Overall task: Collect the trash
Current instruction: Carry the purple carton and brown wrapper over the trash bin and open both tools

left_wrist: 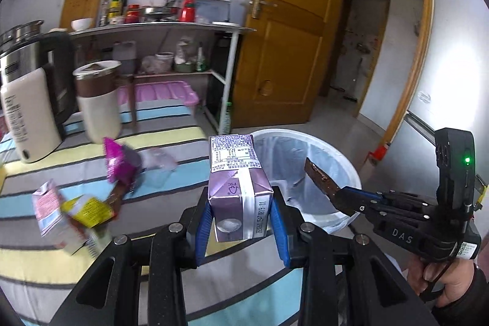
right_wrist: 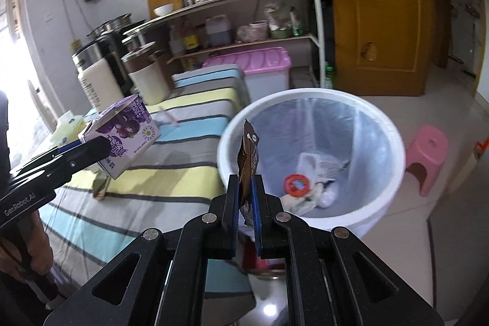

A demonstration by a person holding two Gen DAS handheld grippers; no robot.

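One striped tablecloth (left_wrist: 171, 142) beside bin (right_wrist: 382, 124)

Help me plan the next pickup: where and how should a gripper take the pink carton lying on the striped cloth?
Judging by its pose, grip the pink carton across its two broad flat faces near mid-body, coming down from above. It lies tilted on the striped cloth with a yellow wrapper against its right side, so approach from the free left.

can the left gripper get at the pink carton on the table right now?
Probably not as things stand. The left gripper is shut on the purple carton, so nothing else fits between its pads. The pink carton lies unobstructed on the striped cloth; drop the purple carton in the white bin first.
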